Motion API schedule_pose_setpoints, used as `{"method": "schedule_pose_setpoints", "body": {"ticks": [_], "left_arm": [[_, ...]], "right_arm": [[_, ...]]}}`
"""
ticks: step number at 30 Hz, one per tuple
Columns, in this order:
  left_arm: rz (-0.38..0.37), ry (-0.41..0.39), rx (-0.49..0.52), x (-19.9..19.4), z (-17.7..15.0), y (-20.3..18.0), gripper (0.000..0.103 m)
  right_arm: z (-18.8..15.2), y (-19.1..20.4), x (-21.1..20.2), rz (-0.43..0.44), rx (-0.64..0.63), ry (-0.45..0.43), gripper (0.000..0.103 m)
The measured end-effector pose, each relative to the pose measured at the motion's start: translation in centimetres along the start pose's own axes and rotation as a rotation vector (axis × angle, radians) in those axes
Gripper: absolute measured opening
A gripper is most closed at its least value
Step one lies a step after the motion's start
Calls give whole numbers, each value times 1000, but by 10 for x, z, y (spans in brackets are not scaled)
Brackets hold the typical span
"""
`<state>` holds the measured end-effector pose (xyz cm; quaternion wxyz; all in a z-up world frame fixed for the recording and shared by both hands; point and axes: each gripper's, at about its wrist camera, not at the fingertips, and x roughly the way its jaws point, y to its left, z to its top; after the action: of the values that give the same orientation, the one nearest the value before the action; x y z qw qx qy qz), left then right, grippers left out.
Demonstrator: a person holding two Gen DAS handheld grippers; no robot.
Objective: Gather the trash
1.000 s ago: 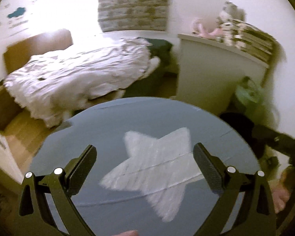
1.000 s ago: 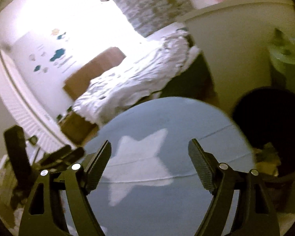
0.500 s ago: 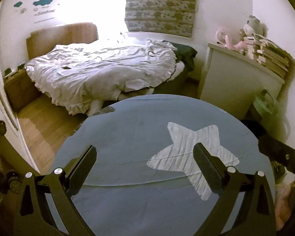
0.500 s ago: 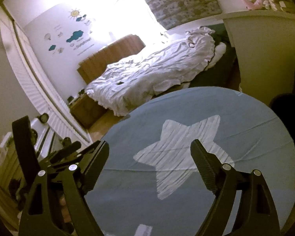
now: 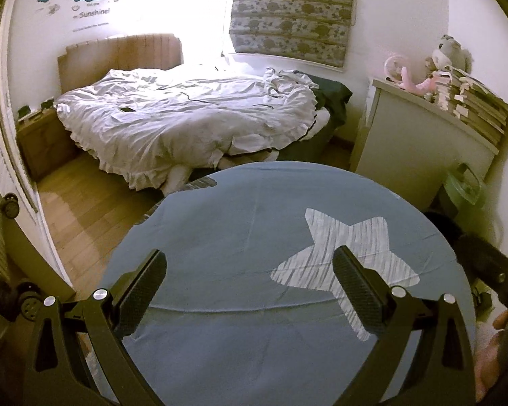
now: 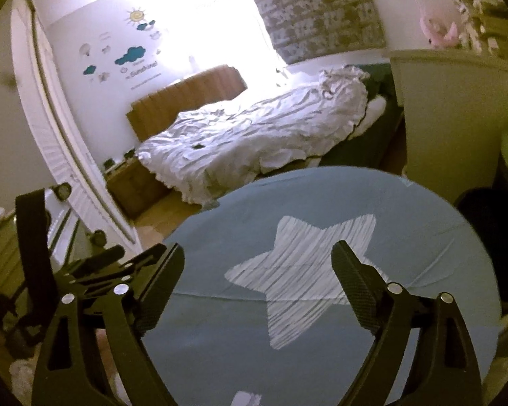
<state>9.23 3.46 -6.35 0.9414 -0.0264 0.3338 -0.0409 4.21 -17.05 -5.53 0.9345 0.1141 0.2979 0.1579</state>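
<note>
Both sets of fingers stand wide and hold nothing. The left gripper [image 5: 250, 280] hangs over the round blue desk [image 5: 220, 237] with only cloth showing between its fingers [image 5: 142, 287]. The right gripper [image 6: 257, 277] has just been opening its jaws further, and nothing lies between them either; the pale star [image 6: 304, 270] printed on the cloth sits straight ahead of its fingers [image 6: 352, 280].

No trash shows plainly on the desk. The one candidate is a small pale scrap [image 6: 245, 399] at the near edge, below and behind the right fingers; too little of it shows to tell what it is. A dark bin [image 6: 487, 237] stands off the far right of the right fingers, a green bag [image 5: 460, 186] beyond it.

The step in hand looks like searching. To do it well, keep the fingers spread and sweep slowly so nothing blurs, checking the near rim first. For a flat scrap, tilt down steeply, straddle it, and pinch at an edge without dragging the cloth. Keep the idle gripper clear of the path to the bin.
</note>
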Motion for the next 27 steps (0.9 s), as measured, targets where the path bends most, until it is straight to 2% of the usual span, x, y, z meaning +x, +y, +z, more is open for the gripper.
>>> {"method": "schedule_pose_setpoints", "body": {"ticks": [10,14,20,27], "left_arm": [[1,-1,6,1,-1,0,98],[1,0,7,1,-1,1,98],[1,-1,6,1,-1,0,98],[3,1,1,1,-4,1,98]], "right_arm": [[-1,10,-17,-95,-73,-117,98],[-4,14,-21,-136,-117,-162,98],[-7,24,-19,-167,-186,-178,98],[-8,24,-16,-169,-188,-179,98]]}}
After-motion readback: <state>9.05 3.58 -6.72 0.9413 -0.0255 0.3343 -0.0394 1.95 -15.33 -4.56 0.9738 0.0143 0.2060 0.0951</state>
